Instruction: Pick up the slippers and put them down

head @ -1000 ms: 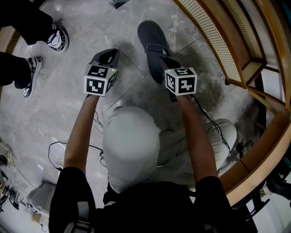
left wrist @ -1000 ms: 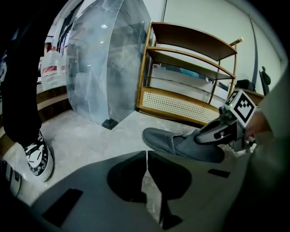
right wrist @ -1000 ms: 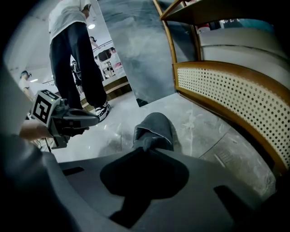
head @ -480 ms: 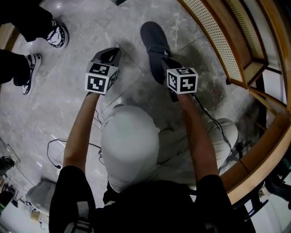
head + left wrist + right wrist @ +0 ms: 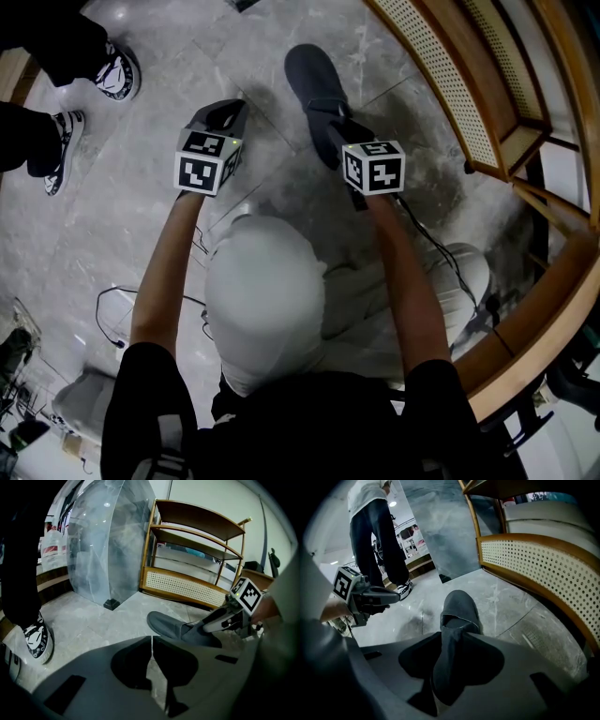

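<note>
A dark grey slipper [image 5: 314, 80] lies on the marble floor with its toe pointing away from me; it also shows in the left gripper view [image 5: 171, 626]. My right gripper [image 5: 330, 129] is at its heel. In the right gripper view the heel fabric [image 5: 449, 648] runs between the jaws of the right gripper [image 5: 451, 637], which are opening around it. My left gripper [image 5: 228, 106] hovers over bare floor to the slipper's left. Its jaws [image 5: 152, 641] are shut with nothing between them. I see only this one slipper.
A wooden shelf rack with a woven cane front [image 5: 469, 103] curves along the right, close to the slipper. A standing person's patterned sneakers [image 5: 117, 75] are at the far left. A plastic-wrapped column [image 5: 108, 541] stands behind. Cables [image 5: 112, 319] trail on the floor by my left side.
Both hands keep their places. The slipper's toe shifts only slightly on the floor.
</note>
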The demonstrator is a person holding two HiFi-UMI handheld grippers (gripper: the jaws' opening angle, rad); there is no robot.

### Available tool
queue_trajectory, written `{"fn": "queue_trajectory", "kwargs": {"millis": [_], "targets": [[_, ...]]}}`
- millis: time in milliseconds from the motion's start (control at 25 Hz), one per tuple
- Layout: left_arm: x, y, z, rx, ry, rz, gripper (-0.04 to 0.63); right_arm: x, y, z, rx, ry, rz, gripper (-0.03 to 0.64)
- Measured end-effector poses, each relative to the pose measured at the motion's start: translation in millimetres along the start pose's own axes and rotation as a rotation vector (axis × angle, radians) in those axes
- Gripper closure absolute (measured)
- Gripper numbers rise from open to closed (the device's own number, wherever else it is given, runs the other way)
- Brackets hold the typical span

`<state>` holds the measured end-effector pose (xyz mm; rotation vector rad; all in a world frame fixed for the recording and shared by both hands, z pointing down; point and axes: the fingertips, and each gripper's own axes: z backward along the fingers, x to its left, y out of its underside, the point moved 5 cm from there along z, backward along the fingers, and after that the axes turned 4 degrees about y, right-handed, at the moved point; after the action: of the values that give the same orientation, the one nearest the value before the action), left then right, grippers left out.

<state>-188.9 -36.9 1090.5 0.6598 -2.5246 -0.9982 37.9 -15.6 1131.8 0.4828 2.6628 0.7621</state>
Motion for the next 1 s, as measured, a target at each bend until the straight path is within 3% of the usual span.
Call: {"fn": "queue_trajectory", "kwargs": {"millis": [240, 480, 1000], "targets": [[-2, -3, 3, 0.004, -0.003, -0.009, 0.583, -8, -4, 8, -0.018, 0.046, 0.011, 0.485], [-9, -16, 14, 0.032, 0.015, -0.009, 0.583, -5, -12, 17, -0.028, 0.036, 0.027, 0.486], [-19, -59, 29, 0.008, 0.035, -0.060, 0.583, -5, -54, 54, -0.104, 0.083, 0.071, 0.606]]}}
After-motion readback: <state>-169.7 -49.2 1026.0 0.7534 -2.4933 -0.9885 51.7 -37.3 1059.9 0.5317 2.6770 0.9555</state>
